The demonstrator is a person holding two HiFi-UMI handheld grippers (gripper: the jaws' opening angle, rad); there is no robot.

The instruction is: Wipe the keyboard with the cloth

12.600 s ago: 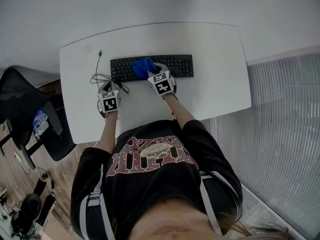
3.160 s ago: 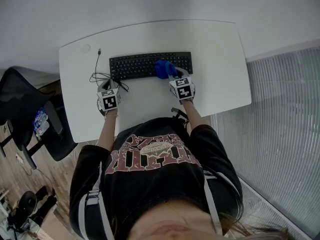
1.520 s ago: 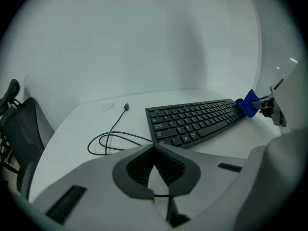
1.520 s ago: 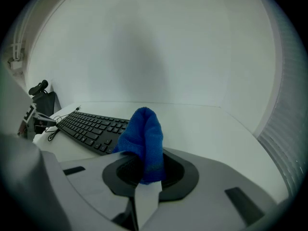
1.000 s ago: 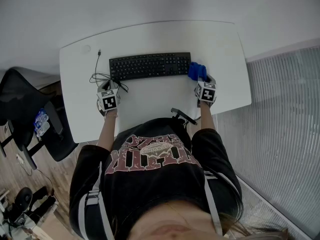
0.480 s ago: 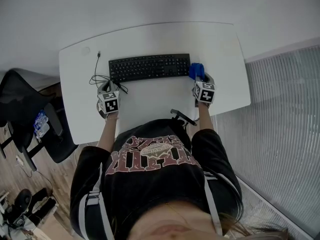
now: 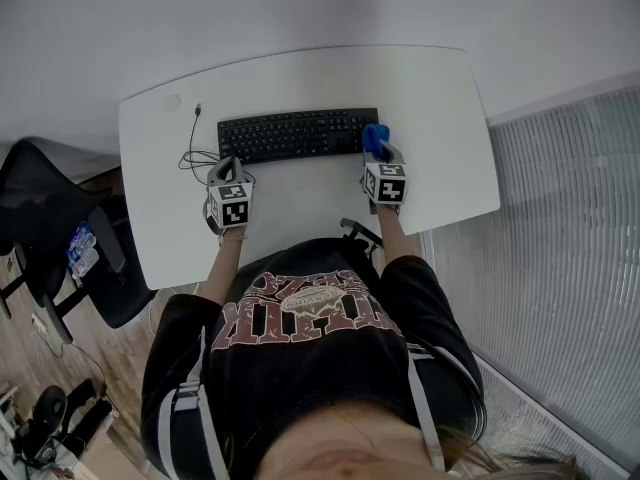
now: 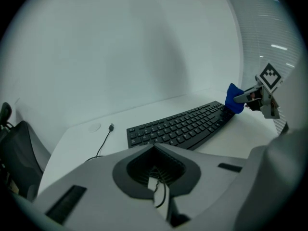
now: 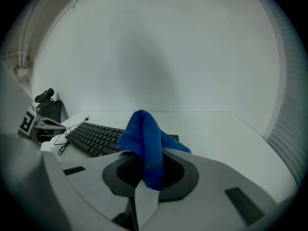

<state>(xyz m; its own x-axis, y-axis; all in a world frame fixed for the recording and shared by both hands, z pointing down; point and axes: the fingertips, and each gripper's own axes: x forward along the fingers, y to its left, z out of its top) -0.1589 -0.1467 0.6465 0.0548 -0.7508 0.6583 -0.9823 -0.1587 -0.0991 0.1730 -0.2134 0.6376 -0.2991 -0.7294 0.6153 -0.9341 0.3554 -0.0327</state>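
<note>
Overhead, one keyboard [image 7: 298, 134] lies on the table [image 7: 440, 98], with the one blue cloth [image 7: 374, 136] at its right end. The left gripper view shows the left hand-held gripper [image 8: 156, 189] with jaws together and empty. The right hand-held gripper [image 9: 143, 189] pinches only a fold of cloth, so a snag on the keys could pull it free.

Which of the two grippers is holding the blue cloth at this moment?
The right gripper, at the black keyboard's right end: its jaws are shut on the blue cloth; the left gripper has none.
</note>
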